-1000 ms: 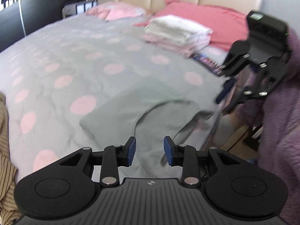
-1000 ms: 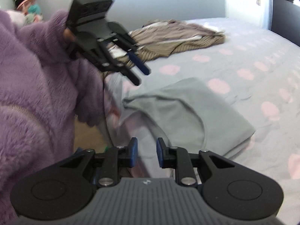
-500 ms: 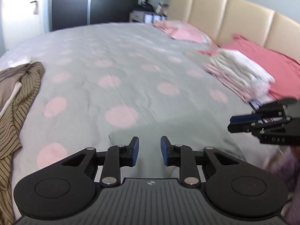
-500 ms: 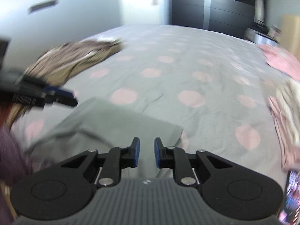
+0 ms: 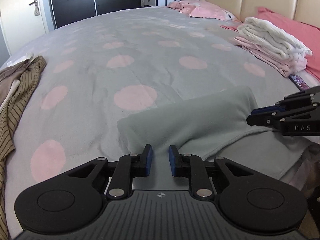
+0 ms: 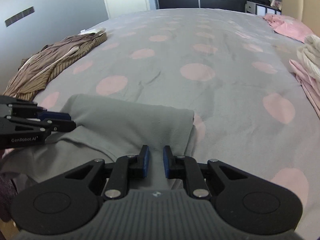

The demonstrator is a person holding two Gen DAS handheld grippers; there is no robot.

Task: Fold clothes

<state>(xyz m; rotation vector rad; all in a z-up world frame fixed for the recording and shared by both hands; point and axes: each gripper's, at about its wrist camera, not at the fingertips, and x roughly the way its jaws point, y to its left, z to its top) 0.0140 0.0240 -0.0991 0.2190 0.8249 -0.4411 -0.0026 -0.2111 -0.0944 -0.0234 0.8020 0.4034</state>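
A grey garment (image 5: 192, 120) lies partly folded at the near edge of the bed (image 5: 140, 60), its near part cut off by the gripper bodies in both views. The left gripper (image 5: 160, 161) hovers over the garment's left end with its blue pads apart and cloth showing in the gap; whether they touch the fabric is hard to tell. The right gripper (image 6: 153, 161) sits likewise over the right end, its jaws apart. A brown striped heap (image 6: 52, 64) lies at the bed's left edge, and a folded pink-and-white stack (image 5: 274, 46), partly cropped in the right view, rests near the pillows.
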